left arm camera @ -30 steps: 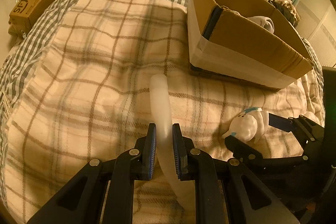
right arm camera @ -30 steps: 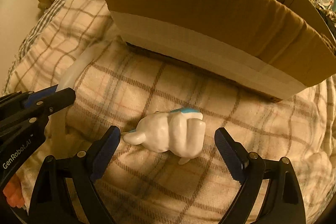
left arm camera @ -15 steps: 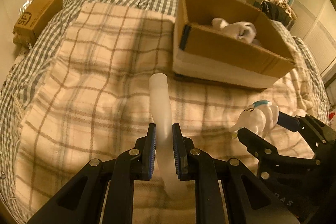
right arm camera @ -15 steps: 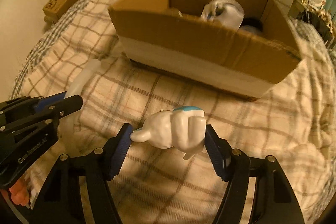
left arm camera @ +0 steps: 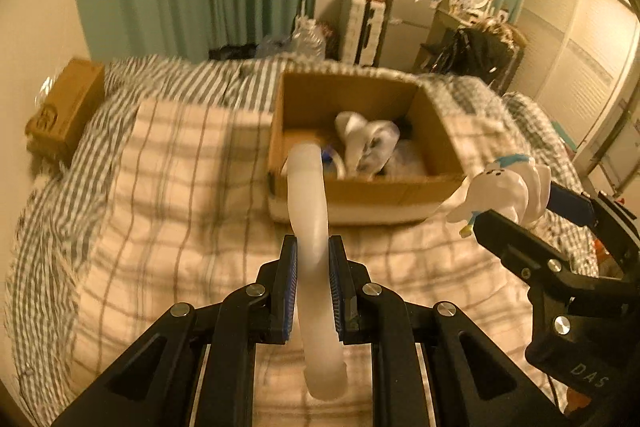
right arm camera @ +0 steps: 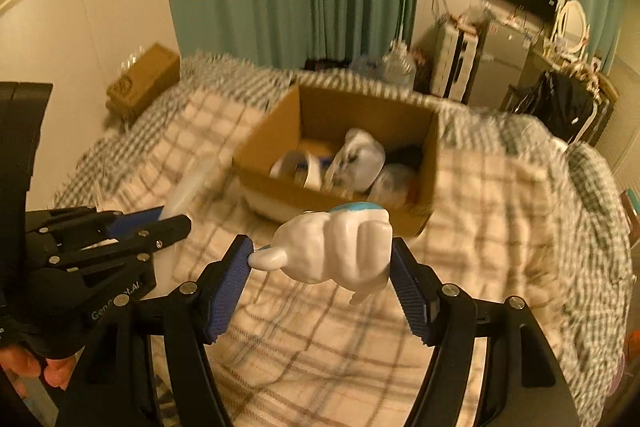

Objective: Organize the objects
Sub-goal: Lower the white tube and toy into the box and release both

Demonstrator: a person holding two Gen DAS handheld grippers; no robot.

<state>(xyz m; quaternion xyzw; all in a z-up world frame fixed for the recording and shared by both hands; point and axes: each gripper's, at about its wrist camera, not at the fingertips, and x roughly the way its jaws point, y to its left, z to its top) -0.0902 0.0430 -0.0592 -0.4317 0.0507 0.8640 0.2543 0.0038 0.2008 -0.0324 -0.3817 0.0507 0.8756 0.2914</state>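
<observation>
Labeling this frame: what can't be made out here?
- Cardboard box contents: motion-blurred in both views, near wall hides the floor.
- White tube: in the right wrist view, blurred and partly behind the left gripper.
- White toy underside: unseen in either view.

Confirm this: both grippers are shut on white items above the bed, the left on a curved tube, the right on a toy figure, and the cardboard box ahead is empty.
Not quite: the cardboard box is not empty. The left wrist view shows white items already inside it. The rest stands: the left gripper is shut on the curved tube, and the right gripper on the toy figure, above the bed.
</observation>
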